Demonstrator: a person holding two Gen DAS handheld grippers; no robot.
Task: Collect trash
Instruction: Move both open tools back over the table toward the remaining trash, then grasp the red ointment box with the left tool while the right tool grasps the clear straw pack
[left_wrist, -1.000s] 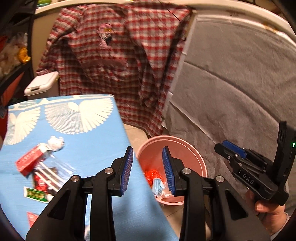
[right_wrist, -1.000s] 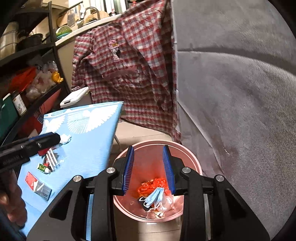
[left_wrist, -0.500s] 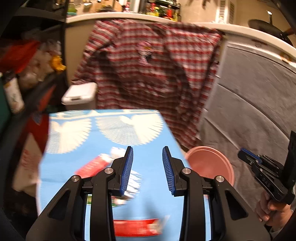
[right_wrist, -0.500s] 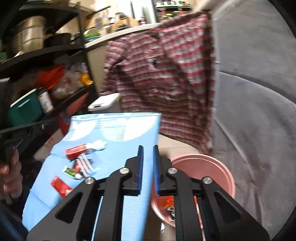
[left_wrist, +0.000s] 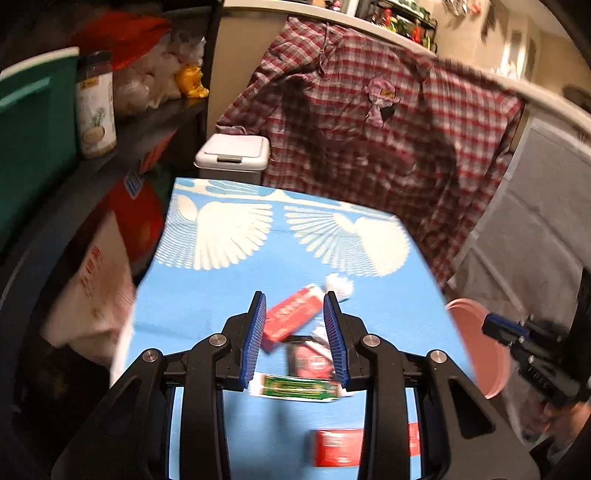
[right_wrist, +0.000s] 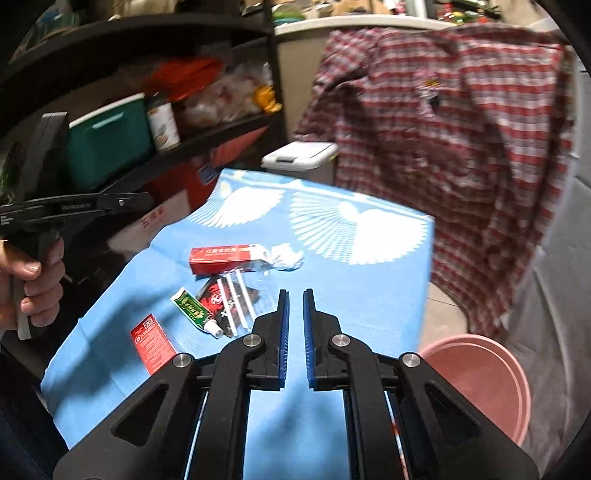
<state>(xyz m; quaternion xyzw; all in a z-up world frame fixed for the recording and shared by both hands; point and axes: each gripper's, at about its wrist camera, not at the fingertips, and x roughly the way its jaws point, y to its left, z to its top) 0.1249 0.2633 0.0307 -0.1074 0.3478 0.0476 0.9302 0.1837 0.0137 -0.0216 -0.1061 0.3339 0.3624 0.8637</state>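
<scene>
White Chinese characters on long red box (right_wrist: 222, 258), centre left, too blurred to read. Red characters on cardboard carton (left_wrist: 96, 273), left, illegible. Other gripper's lettering unreadable.

Scattered wrappers (right_wrist: 225, 295) (flat) on cloth (right_wrist: 369, 295)

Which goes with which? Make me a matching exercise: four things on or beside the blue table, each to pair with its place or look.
1. long red box
2. green tube
3. pink bucket
4. white wad

a. on the floor, right of the table
b. at the long red box's right end
c. white cap, pointing toward the camera
d. farthest back of the red packets

Pairs: 1-d, 2-c, 3-a, 4-b
</scene>
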